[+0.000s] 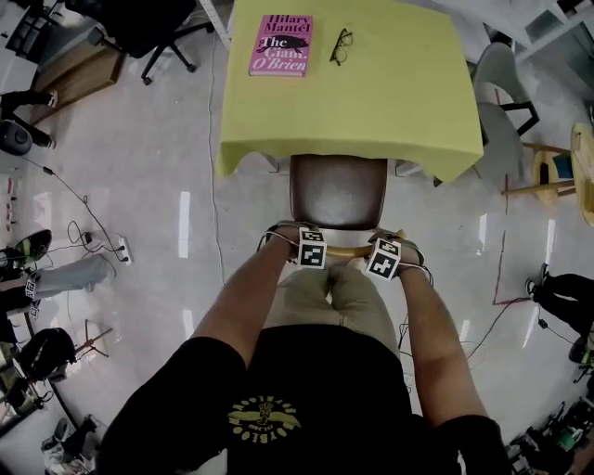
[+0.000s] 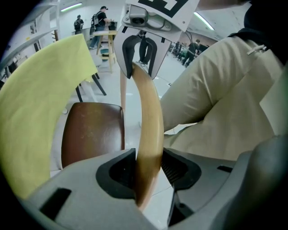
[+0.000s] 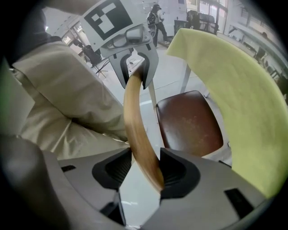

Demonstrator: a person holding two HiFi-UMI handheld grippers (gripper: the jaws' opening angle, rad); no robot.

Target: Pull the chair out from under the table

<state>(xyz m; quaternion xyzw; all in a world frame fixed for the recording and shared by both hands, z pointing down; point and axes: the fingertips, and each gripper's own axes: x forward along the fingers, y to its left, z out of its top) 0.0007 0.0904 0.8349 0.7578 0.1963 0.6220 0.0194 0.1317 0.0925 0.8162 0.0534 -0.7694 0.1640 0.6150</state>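
The chair's brown seat (image 1: pixel 339 190) juts out from under the yellow-clothed table (image 1: pixel 390 102), its far part still beneath the cloth. Its curved wooden back rail (image 1: pixel 351 250) runs between both hands. My left gripper (image 1: pixel 311 249) is shut on the rail's left end, my right gripper (image 1: pixel 384 257) on its right end. In the left gripper view the rail (image 2: pixel 148 130) is pinched between the dark pads of the left gripper (image 2: pixel 148 173), with the seat (image 2: pixel 92 132) beyond. The right gripper view shows the right gripper (image 3: pixel 146 173) clamping the rail (image 3: pixel 137 126) beside the seat (image 3: pixel 189 123).
A pink book (image 1: pixel 280 44) and a pair of glasses (image 1: pixel 341 44) lie on the table. A black office chair (image 1: pixel 148 28) stands at the far left, a grey chair (image 1: pixel 497 102) to the table's right. A power strip (image 1: pixel 121 249) and cables lie on the floor at left. My legs stand right behind the chair.
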